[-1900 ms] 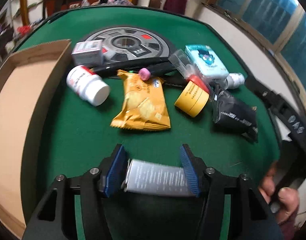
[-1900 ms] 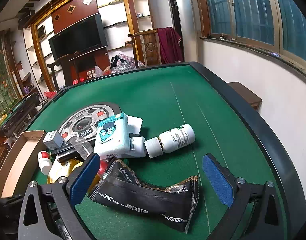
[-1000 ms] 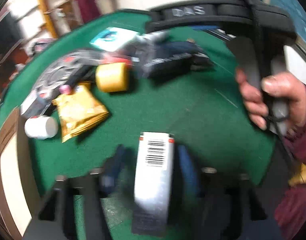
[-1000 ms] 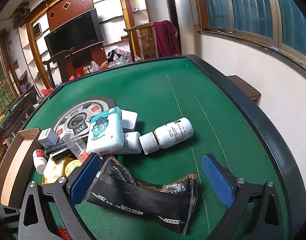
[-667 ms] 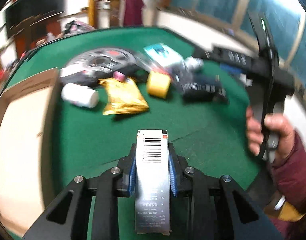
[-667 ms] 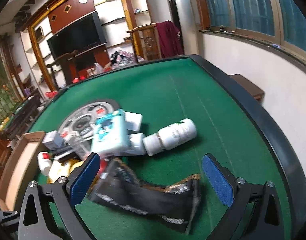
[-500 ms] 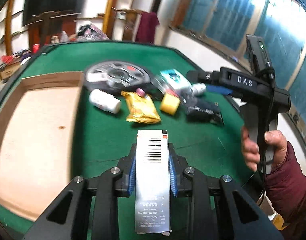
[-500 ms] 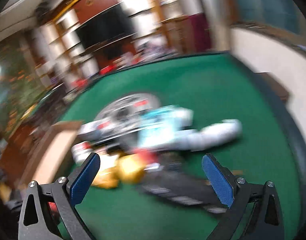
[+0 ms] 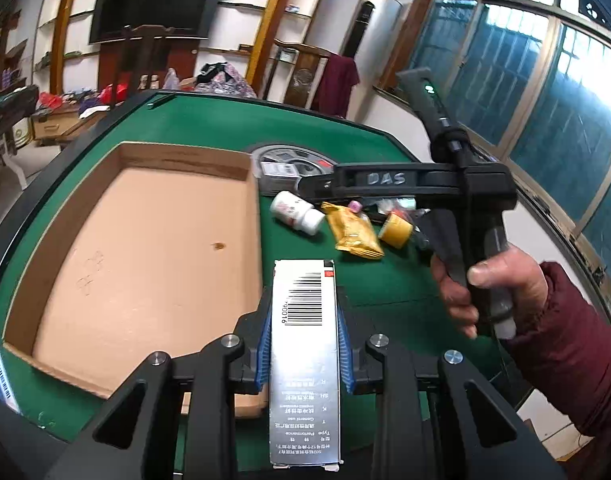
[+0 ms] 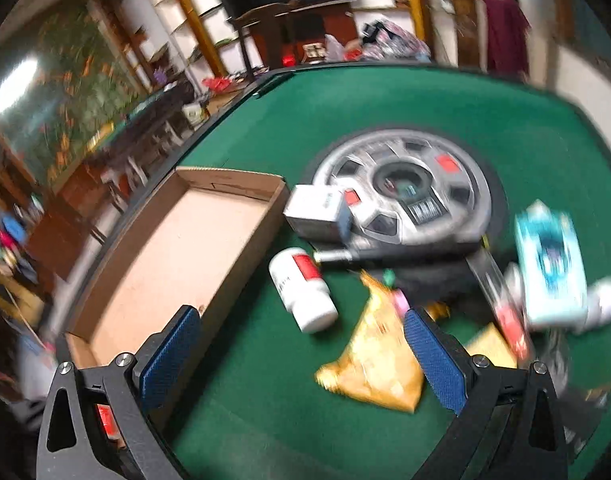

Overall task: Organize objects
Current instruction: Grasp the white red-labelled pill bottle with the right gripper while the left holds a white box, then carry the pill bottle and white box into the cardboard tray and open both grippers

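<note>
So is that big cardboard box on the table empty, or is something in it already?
Empty, as far as shown: the cardboard box shows only its bare brown floor. The silver carton sits clamped in the left gripper.

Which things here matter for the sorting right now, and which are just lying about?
In play:
- left gripper, shut on the silver barcode box
- cardboard tray
- right gripper, open
- white pill bottle
- yellow snack packet

Lying about:
- grey wheel disc
- TV
- maroon garment

Left wrist view looks from above the cardboard tray's near corner; right wrist view faces the tray from its right, both sharing it.
</note>
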The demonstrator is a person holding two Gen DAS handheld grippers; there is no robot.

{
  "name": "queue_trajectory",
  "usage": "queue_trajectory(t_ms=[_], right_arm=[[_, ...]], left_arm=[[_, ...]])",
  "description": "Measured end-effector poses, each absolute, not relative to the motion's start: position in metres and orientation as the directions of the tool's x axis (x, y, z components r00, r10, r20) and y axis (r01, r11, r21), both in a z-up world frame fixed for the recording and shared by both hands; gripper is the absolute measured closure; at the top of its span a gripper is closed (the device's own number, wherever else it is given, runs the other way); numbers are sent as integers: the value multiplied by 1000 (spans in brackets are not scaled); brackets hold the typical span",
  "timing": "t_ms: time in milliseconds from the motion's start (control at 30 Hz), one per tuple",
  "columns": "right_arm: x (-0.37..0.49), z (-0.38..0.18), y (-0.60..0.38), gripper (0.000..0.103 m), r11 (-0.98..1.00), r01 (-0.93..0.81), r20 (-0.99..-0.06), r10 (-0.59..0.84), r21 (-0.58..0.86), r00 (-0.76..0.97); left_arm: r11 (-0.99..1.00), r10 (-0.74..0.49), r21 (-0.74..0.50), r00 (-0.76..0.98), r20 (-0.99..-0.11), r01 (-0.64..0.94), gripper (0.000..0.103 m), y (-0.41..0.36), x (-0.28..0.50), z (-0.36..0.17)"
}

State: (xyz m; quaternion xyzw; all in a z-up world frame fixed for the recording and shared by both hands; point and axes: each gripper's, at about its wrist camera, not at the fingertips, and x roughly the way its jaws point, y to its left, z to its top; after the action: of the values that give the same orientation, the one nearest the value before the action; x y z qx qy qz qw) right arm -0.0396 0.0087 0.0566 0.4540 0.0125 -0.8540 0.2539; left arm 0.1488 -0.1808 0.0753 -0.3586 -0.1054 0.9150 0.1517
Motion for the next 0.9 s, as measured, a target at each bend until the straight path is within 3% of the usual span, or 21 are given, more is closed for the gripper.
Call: queue_trajectory(t_ms=[100,233,333,467,667,900], right_arm=[[-46,57,-22,7,-858,506,-807,-357,85,-470],[-63,34,-48,38,-845,534,-862,-254,-22,-438],[-74,20,-52,46,-856,516,-882,-218,-33,-418],[-83,3,-48,66,-875,483,-900,-211,0,-382],[-74,19,-23,66,-887,451,-871,-299,102,-391],[-74,80,-20,65,-827,471,-784,-501,308,-367]], left_arm=[[-931,346,-322,-705,-619,-174,77,-196,150,70],[-931,333,-336,-711,-620,-142,77,-214,153,65],[-930,329,-345,-713,-619,-130,77,-222,154,63],[-930,321,-347,-722,-613,-119,77,-226,157,64],[-930,312,-354,-735,-602,-104,77,-234,154,80],[-927,314,-366,-718,-622,-88,77,-241,98,107]])
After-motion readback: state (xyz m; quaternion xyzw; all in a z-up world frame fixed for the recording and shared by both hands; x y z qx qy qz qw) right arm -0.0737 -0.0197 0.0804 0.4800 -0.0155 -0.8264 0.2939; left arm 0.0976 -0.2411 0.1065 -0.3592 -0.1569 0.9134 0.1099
